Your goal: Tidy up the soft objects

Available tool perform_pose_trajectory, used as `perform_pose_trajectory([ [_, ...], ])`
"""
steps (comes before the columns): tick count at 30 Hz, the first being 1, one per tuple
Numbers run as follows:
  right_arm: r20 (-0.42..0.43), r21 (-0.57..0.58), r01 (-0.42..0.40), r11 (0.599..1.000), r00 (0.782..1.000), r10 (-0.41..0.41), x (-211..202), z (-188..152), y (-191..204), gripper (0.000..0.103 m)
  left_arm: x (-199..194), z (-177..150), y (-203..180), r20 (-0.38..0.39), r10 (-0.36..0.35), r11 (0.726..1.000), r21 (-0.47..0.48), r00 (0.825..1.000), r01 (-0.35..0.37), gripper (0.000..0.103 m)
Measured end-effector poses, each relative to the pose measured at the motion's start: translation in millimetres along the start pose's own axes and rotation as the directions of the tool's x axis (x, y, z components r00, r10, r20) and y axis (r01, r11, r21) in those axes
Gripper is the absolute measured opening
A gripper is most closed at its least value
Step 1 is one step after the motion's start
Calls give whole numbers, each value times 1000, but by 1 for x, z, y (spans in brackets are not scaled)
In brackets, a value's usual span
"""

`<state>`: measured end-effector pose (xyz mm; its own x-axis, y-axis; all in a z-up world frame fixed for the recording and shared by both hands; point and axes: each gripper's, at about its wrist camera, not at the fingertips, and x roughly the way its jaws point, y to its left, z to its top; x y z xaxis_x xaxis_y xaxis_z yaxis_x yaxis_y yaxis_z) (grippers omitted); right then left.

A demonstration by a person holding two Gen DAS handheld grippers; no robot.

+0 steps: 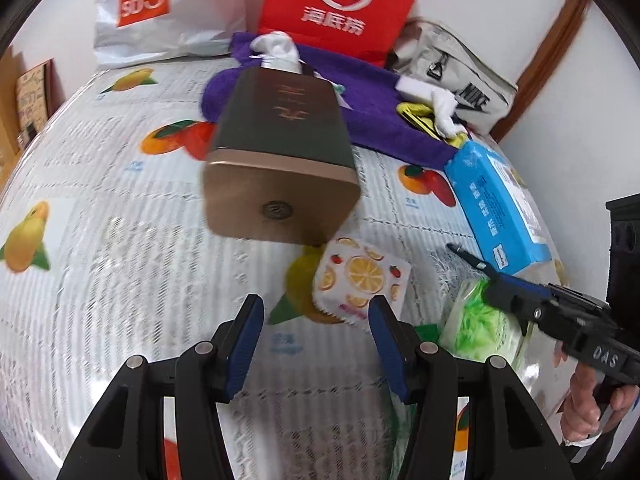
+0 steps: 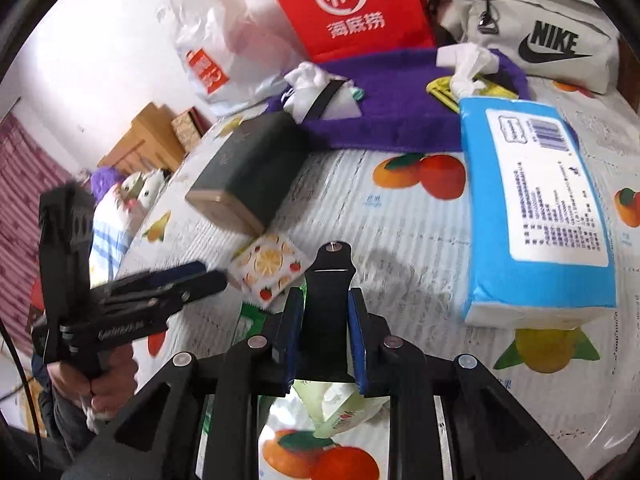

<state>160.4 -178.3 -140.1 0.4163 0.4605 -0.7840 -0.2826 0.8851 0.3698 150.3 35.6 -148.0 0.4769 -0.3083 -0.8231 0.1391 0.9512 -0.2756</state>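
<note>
Left wrist view: your left gripper (image 1: 316, 344) hangs released above one fruit-print tissue pack (image 1: 362, 276), beside one dark box (image 1: 280, 152).

Right wrist view: your right gripper (image 2: 324, 344) looks nearly clenched, grasping nothing I can make out; one blue tissue pack (image 2: 532, 208) lies right.

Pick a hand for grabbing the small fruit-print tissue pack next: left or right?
Left, probably. The left gripper has open, empty jaws aimed at the fruit-print tissue pack just ahead. The right gripper sits over a green pack instead.

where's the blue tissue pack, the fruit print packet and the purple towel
blue tissue pack (image 2: 536, 216), right wrist view, on its white label
fruit print packet (image 1: 360, 276), left wrist view, on the lemon slice
purple towel (image 2: 400, 104), right wrist view, on its flat top
</note>
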Motion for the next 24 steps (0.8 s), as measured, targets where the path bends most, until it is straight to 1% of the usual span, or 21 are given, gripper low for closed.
perform_pose_trajectory([
  [3, 11, -18, 6, 1000, 1000, -6, -4, -4, 0, 22, 10, 4, -10, -7, 25, 999, 39, 1000, -25, 53],
  [5, 29, -31, 9, 999, 1000, -9, -10, -8, -1, 23, 14, 6, -17, -7, 27, 997, 68, 1000, -27, 58],
  [6, 26, -39, 8, 999, 1000, -7, -12, -11, -2, 23, 17, 8, -21, -11, 21, 996, 89, 1000, -20, 63],
  [7, 19, -41, 12, 999, 1000, -11, -13, -14, -4, 23, 21, 9, -27, -19, 17, 993, 113, 1000, -15, 70],
  [8, 14, -42, 17, 999, 1000, -17, -13, -17, -6, 23, 23, 9, -31, -22, 28, 990, 136, 999, -25, 74],
  [9, 5, -46, 25, 999, 1000, -25, -13, -21, -9, 24, 28, 9, -39, -20, 60, 983, 176, 998, -55, 78],
  [12, -45, -64, 59, 996, 997, -62, -6, -29, -13, 25, 37, 5, -55, 7, 154, 956, 252, 988, -151, 78],
  [13, -46, -65, 62, 996, 997, -66, -5, -29, -13, 25, 38, 3, -58, 19, 171, 948, 269, 985, -170, 78],
  [14, -39, -61, 53, 997, 998, -56, -5, -30, -14, 25, 37, 2, -59, 26, 164, 948, 272, 986, -165, 76],
  [15, -35, -54, 47, 997, 998, -49, -5, -29, -15, 25, 37, 3, -58, 29, 160, 950, 267, 987, -162, 72],
  [16, -30, -48, 41, 998, 999, -42, -5, -27, -15, 25, 35, 3, -56, 36, 168, 949, 265, 985, -171, 62],
  [17, -26, -48, 42, 998, 999, -43, -5, -26, -15, 25, 33, 3, -55, 38, 168, 950, 261, 985, -172, 57],
  [18, -18, -48, 48, 998, 999, -49, -5, -25, -15, 22, 31, 4, -53, 38, 169, 952, 252, 985, -173, 48],
  [21, 8, -67, 51, 996, 999, -50, -9, -21, -10, 19, 25, 4, -47, 27, 150, 959, 241, 988, -153, 42],
  [23, 23, -66, 43, 997, 999, -42, -14, -21, -9, 18, 23, 3, -44, 26, 150, 960, 235, 988, -151, 41],
  [24, 29, -68, 38, 997, 999, -37, -17, -21, -8, 8, 22, 2, -43, 26, 150, 961, 232, 988, -152, 40],
])
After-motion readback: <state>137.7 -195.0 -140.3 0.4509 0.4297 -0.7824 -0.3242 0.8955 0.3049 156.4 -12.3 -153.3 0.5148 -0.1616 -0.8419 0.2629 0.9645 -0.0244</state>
